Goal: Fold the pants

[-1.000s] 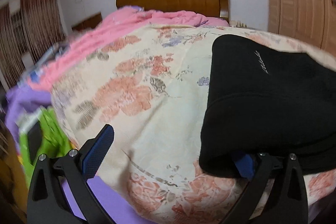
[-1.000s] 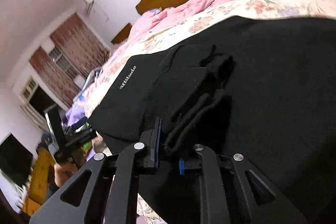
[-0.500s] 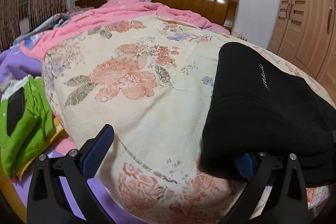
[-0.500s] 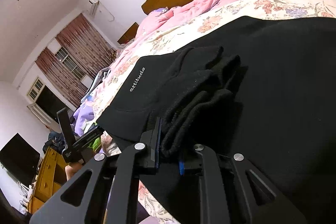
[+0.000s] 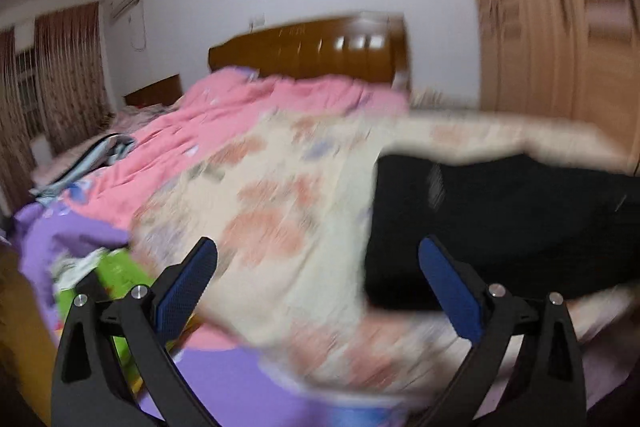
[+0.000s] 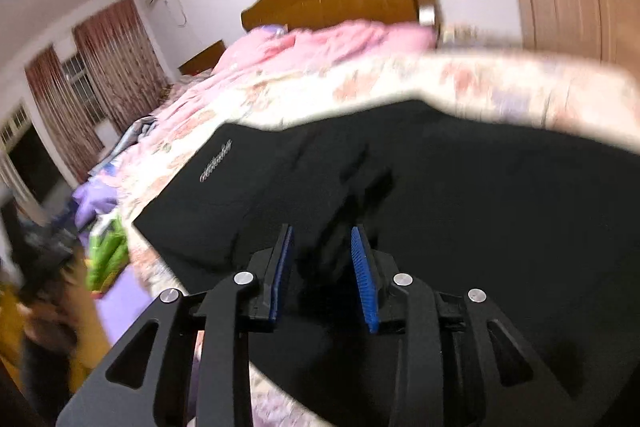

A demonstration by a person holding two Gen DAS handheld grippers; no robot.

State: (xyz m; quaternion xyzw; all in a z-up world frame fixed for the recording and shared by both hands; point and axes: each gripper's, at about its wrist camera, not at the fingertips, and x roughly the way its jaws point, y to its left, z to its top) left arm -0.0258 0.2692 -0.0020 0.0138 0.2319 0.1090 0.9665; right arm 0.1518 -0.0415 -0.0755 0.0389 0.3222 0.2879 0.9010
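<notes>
In the left wrist view, the left tool (image 5: pixel 316 267) is seen with its jaws spread wide and nothing between them. The black pants (image 5: pixel 500 223) lie folded on the floral bedspread (image 5: pixel 280 211), ahead of the right-hand finger and just beyond it; no cloth is touched by the blue pads (image 5: pixel 188 287). The picture is smeared, so fine detail of the fold edge cannot be made out. The tool is pointed forward and somewhat downward over the near edge of the bed.

In the right wrist view, the right tool (image 6: pixel 322 275) is shown with its jaws partly parted; they have just been opening. A bunched ridge of the pants (image 6: pixel 400 195) sits directly ahead of the gap, and whether a little cloth reaches in between the pads (image 6: pixel 364 279) cannot be told, but it is not pinched. The step in hand is judged to be the release after a fold. It is done well if both tools are drawn straight back and up, so the top layer is not dragged, and the bunched ridge is then flattened. The tool is tilted downward and rolled slightly to one side.
</notes>
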